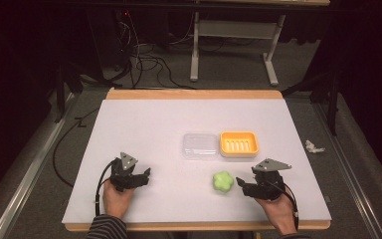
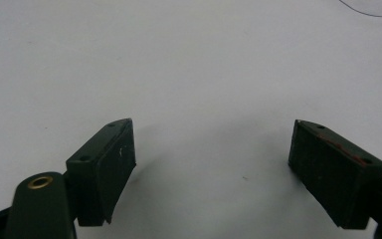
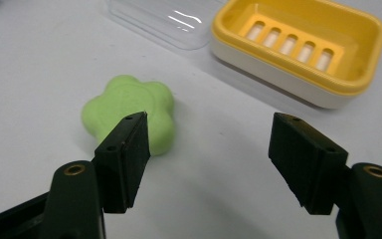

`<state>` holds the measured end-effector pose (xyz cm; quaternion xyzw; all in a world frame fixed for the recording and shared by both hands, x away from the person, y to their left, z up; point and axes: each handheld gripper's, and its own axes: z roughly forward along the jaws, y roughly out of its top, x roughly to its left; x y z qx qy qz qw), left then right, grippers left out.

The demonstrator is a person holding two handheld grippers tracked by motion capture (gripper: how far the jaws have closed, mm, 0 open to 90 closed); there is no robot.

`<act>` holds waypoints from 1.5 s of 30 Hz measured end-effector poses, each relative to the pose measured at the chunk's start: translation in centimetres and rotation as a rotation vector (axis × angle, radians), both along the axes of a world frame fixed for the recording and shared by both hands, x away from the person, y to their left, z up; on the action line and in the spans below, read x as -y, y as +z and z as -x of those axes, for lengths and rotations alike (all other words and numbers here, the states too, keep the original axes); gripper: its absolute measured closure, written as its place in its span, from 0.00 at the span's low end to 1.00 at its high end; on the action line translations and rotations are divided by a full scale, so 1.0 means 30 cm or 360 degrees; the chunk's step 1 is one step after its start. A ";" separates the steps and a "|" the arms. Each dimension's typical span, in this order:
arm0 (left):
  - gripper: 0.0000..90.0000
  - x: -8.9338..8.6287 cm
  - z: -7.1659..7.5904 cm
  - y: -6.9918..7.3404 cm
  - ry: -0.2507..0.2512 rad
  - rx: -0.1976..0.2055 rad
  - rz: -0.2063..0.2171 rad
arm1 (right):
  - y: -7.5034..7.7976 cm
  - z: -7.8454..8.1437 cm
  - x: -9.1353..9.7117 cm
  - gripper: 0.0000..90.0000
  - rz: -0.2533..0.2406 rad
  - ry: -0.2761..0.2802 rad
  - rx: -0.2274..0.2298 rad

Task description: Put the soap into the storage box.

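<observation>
While both hands rest low on the white tabletop, each holds a gripper with its jaws spread wide and nothing between them. The left gripper sits at about eight o'clock on the sheet, over bare white surface; in the left gripper view its two black pads frame only blank tabletop. The right gripper sits at about five o'clock, aimed toward the middle of the tabletop. Just beside its tips, at its nine o'clock, lies a green flower-shaped soap, flat on the sheet and untouched. In the right gripper view the soap lies behind the left-hand jaw, off the gap between the pads. Beyond the soap, toward twelve o'clock, an orange soap dish with a slotted floor stands upright, and a clear plastic lid lies right against its left side. A crumpled white scrap lies on the floor off the tabletop's right edge.
</observation>
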<state>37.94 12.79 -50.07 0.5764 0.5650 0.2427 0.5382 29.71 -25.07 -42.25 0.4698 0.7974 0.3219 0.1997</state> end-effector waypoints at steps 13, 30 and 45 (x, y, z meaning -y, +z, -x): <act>0.21 0.001 0.000 0.000 0.0003 0.0002 -0.0002 | 0.018 -0.026 -0.085 0.31 0.0097 0.0120 -0.0093; 0.21 0.000 -0.001 0.000 0.0007 -0.0002 0.0003 | -0.039 -0.096 -0.213 0.20 0.0293 0.0247 -0.0249; 0.21 -0.001 -0.002 0.000 0.0013 -0.0002 0.0005 | -0.097 -0.141 -0.260 0.21 0.0377 0.0286 -0.0357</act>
